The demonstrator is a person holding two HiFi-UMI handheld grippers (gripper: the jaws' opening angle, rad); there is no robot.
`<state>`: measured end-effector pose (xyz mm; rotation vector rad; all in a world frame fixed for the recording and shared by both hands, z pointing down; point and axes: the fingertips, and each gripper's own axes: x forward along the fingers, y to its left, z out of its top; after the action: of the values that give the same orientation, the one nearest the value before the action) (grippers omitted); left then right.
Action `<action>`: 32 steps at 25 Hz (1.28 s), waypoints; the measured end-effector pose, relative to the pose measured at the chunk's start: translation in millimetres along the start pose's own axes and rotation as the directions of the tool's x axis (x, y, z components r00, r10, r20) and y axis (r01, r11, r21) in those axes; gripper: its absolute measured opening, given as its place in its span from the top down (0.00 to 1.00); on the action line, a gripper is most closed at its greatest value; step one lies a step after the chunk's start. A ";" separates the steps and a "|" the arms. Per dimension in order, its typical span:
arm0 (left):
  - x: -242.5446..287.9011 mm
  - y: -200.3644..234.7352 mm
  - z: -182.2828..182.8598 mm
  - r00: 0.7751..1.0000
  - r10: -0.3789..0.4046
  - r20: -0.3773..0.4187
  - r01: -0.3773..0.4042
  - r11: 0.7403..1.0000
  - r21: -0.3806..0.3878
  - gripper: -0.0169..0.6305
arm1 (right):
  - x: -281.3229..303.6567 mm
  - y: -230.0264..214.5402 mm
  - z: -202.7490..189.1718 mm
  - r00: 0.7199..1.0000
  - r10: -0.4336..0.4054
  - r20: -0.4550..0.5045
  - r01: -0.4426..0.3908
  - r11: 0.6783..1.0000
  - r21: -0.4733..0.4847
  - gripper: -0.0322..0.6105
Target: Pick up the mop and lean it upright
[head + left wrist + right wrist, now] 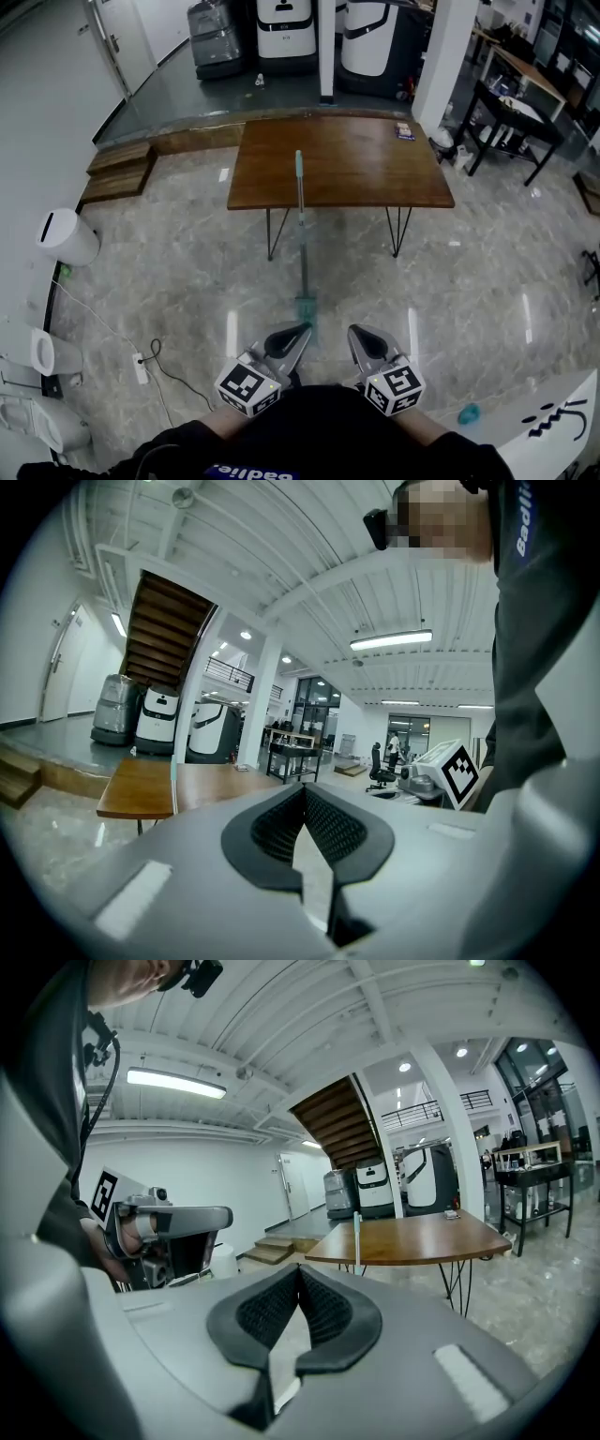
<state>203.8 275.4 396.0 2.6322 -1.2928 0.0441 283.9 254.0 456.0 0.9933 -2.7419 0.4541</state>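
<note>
Mop point(302, 239) stands upright straight ahead of me, its head on the floor point(187, 281) just beyond my left gripper point(305, 329), its handle against the near edge of the wooden table point(375, 159). Beside the left sits my right gripper point(354, 331); both have jaws pressed together, nothing between them.

Under you, the grey marble-look floor point(487, 281) is polished and glossy, mirroring the lights. The brown rectangular table point(356, 164) has a smooth, satin wooden top on thin dark metal legs. The long mop point(302, 234) has a pale metallic pole and a teal plastic grip. Your left gripper point(305, 791) and right gripper point(298, 1271) have matt grey plastic shells and black ribbed pads point(330, 827).
</note>
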 end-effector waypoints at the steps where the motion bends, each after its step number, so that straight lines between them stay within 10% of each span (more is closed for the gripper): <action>1: 2.1 7.0 1.5 1.000 -0.009 0.000 0.009 1.000 -0.002 0.95 | 6.5 -0.9 1.7 1.000 -0.008 -0.003 0.008 1.000 0.001 0.94; 32: 34.2 201.9 28.8 0.988 -0.151 0.022 0.152 0.987 -0.052 0.92 | 178.6 -6.0 47.3 0.984 -0.160 -0.077 0.159 0.987 -0.017 0.93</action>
<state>64.3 123.1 406.8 2.6818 -1.0793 -0.0378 149.0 127.7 462.8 1.1570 -2.5686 0.4414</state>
